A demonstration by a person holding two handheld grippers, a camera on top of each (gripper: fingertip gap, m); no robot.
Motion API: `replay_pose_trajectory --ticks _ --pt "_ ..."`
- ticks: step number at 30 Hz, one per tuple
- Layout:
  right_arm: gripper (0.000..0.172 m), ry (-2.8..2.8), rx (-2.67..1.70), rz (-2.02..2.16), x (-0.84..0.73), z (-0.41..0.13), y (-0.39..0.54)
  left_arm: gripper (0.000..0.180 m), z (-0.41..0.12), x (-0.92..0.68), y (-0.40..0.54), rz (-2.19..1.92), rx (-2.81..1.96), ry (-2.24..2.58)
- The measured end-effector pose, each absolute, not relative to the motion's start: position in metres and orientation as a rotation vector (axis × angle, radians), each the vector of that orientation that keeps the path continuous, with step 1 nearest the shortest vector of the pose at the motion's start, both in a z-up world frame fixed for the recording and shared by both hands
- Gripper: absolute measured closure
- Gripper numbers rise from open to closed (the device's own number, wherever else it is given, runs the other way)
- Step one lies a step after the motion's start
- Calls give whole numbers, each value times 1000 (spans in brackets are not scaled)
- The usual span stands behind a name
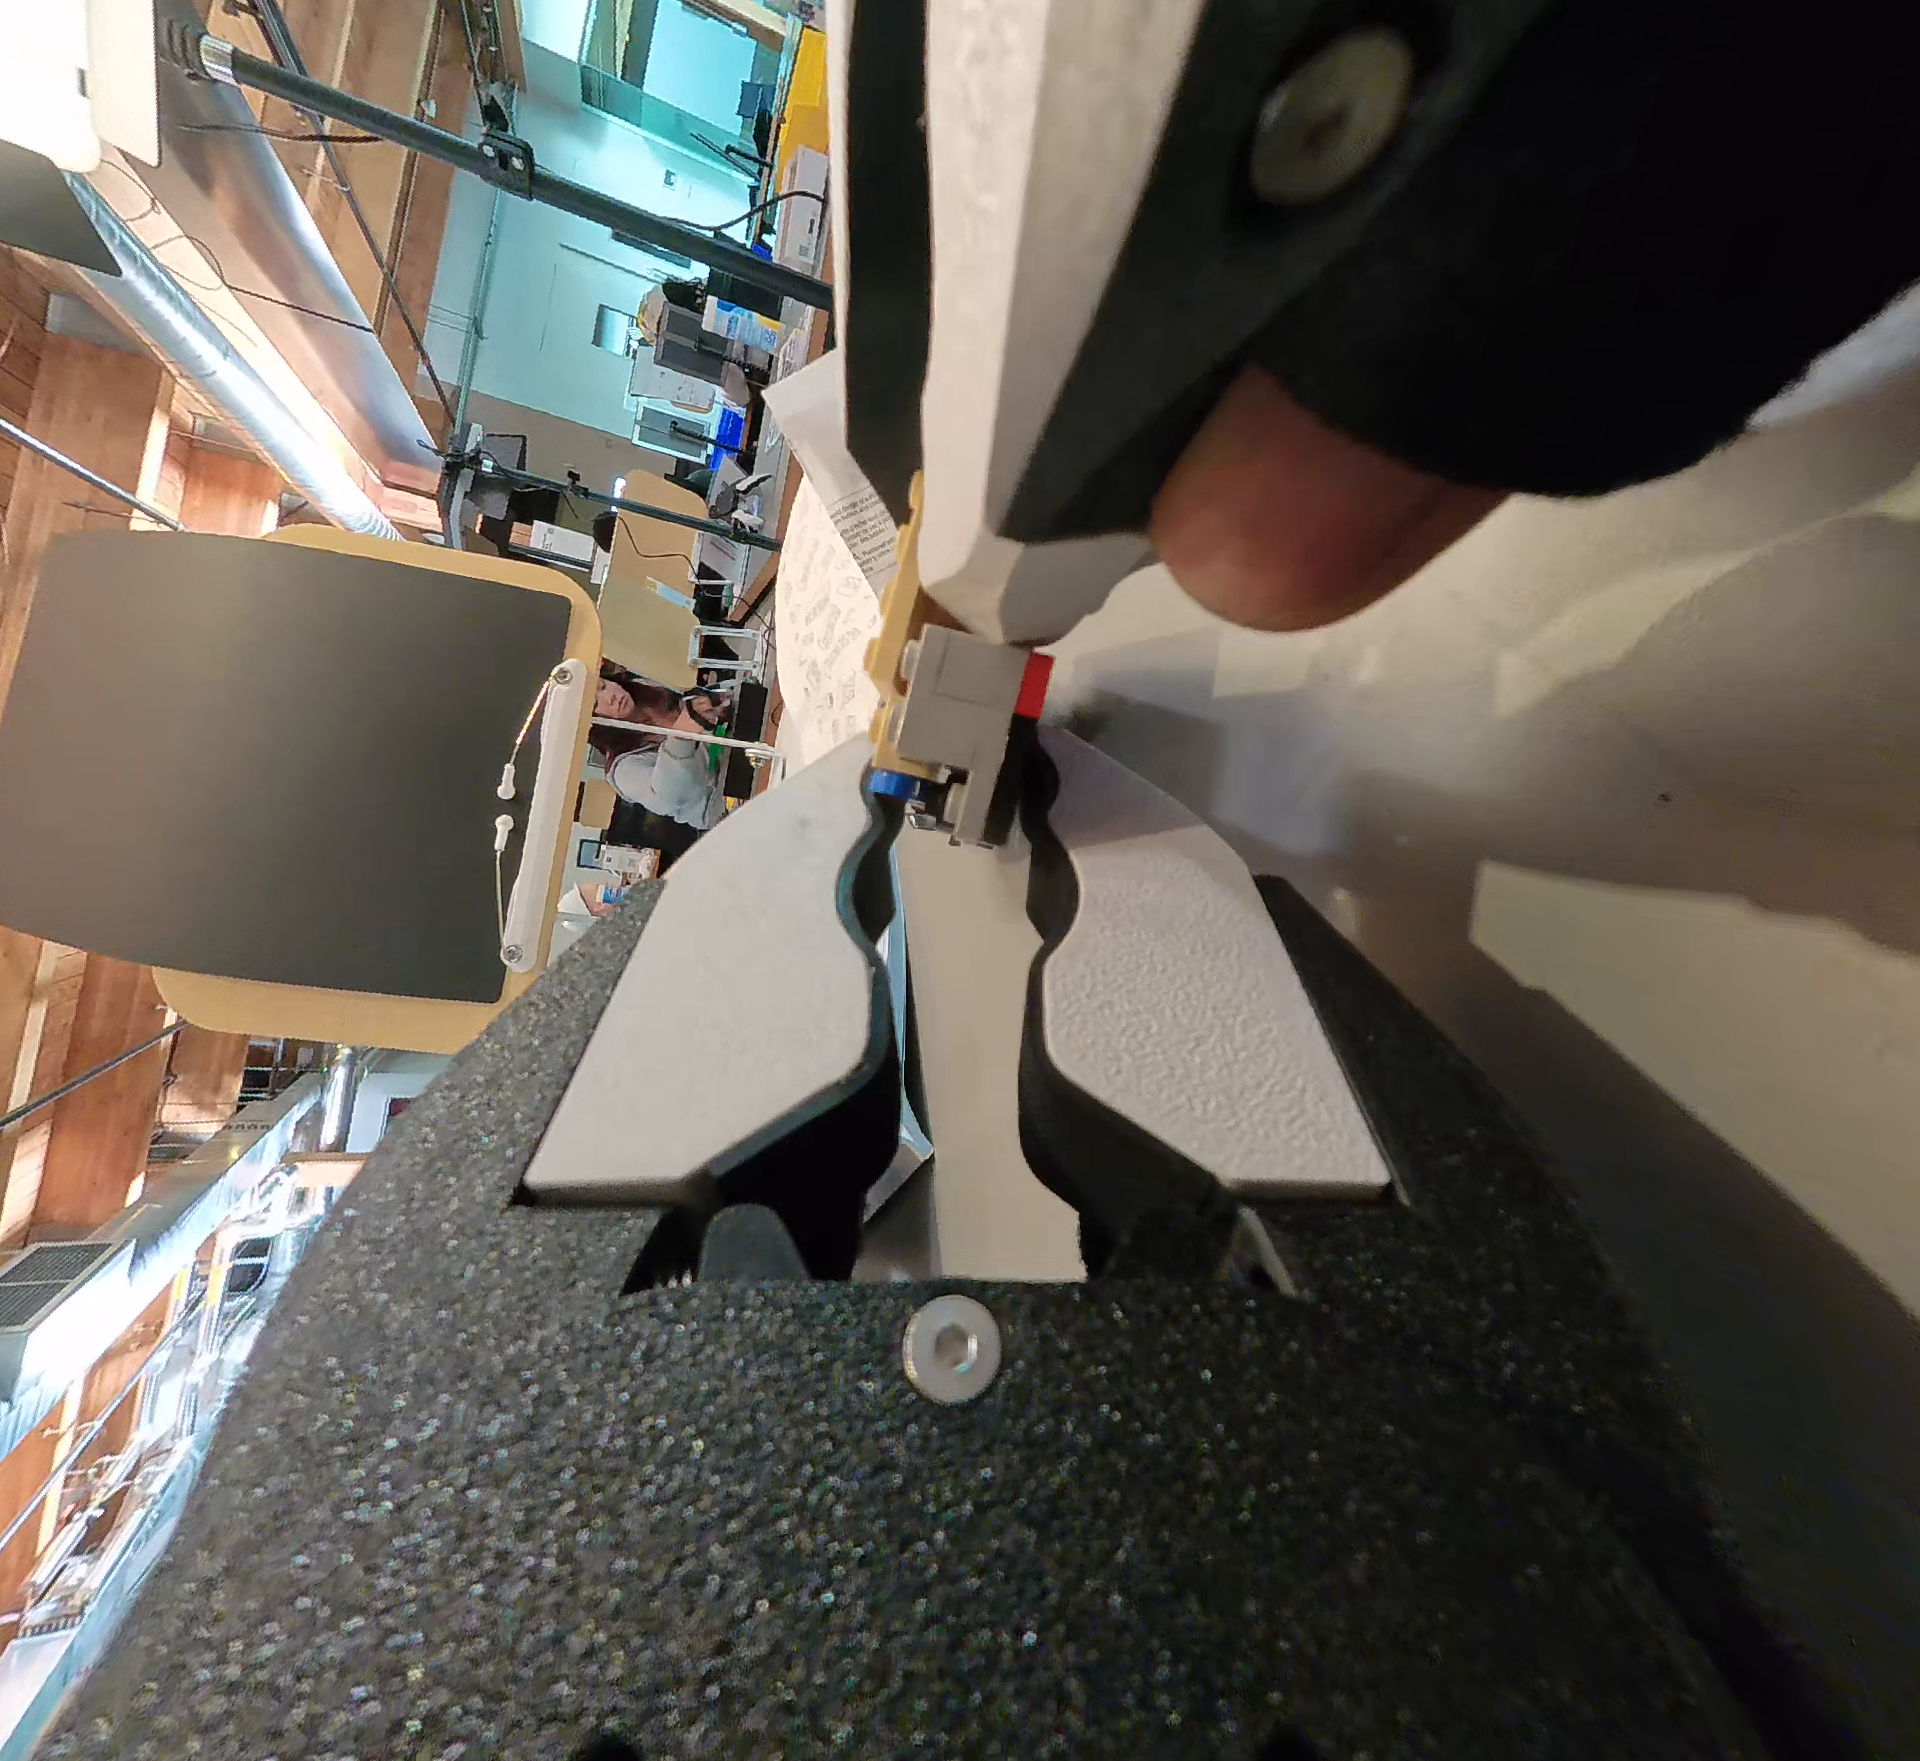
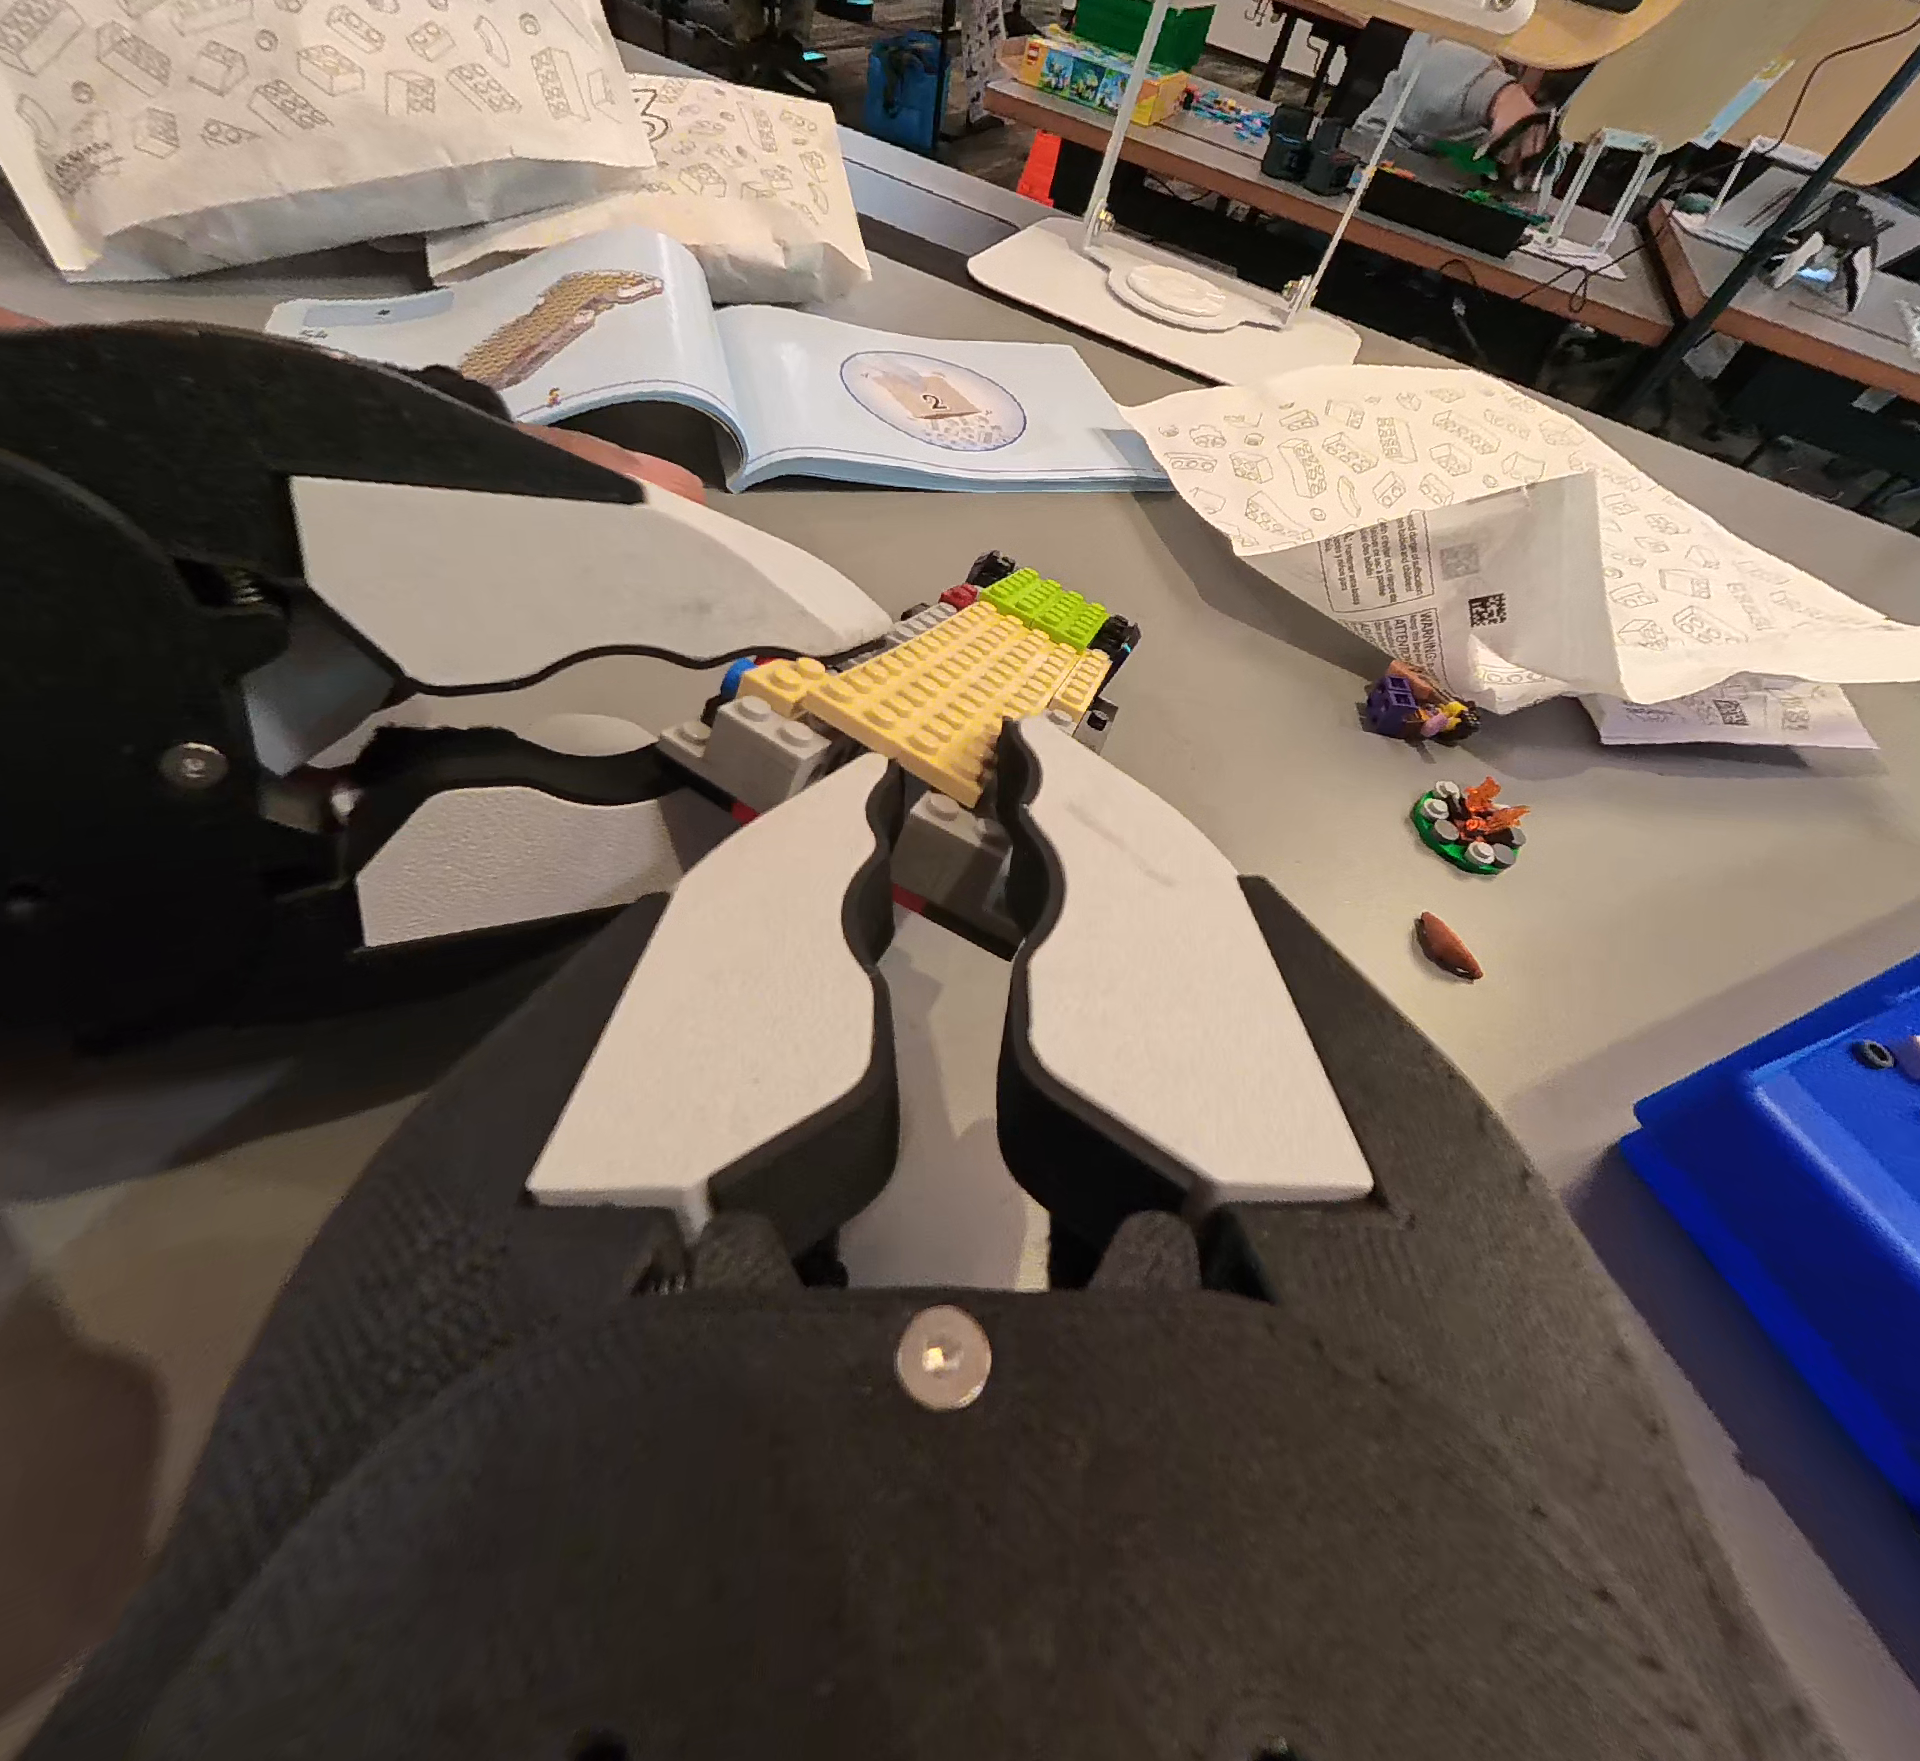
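Both grippers clamp the brick model (image 2: pixel 935 703): the right gripper (image 2: pixel 940 802) on its near grey corner, the left gripper (image 2: pixel 717 703) on its left end, its long axis running away from the right gripper.

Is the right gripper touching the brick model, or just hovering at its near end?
Touching. The right wrist view shows the right gripper with both fingertips closed against the brick model at its near grey-and-tan end.

Studded glossy plastic brick model (image 2: pixel 966 683) at centre frame, matt grey tabletop (image 2: pixel 1299 880) under it, crinkled printed paper bags (image 2: pixel 1507 506) right of centre, glossy paper booklet (image 2: pixel 831 402) above centre, smooth blue plastic tray (image 2: pixel 1808 1150) lower right, grainy black gripper body (image 2: pixel 935 1555) along the bottom
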State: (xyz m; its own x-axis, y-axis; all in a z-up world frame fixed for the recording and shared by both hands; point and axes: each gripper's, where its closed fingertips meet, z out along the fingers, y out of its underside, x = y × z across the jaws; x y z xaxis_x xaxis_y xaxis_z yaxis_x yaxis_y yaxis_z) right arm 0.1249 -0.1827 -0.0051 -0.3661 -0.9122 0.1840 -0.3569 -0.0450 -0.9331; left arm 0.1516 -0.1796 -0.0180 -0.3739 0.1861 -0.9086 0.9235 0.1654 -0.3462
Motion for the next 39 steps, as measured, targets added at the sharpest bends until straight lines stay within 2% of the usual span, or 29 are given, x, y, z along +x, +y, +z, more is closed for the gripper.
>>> replay_pose_trajectory --ticks 12,24,30,33,39 --pt "144 1659 -1859 -1570 115 -17 -178 160 -26 142 -177 -1222 1207 1630" --pt "143 1747 -1680 -1112 109 -24 -175 161 -29 135 -177 -1193 1269 1557" --pt "140 1684 -1851 -1461 109 -17 -179 161 -30 136 -177 -1179 1272 1565" --pt "142 1590 -2023 -1566 109 -15 -177 161 -31 135 -177 -1161 1286 1549" --pt "157 1387 -2442 -1451 106 -31 -169 162 -39 129 -175 -1082 1359 1451"
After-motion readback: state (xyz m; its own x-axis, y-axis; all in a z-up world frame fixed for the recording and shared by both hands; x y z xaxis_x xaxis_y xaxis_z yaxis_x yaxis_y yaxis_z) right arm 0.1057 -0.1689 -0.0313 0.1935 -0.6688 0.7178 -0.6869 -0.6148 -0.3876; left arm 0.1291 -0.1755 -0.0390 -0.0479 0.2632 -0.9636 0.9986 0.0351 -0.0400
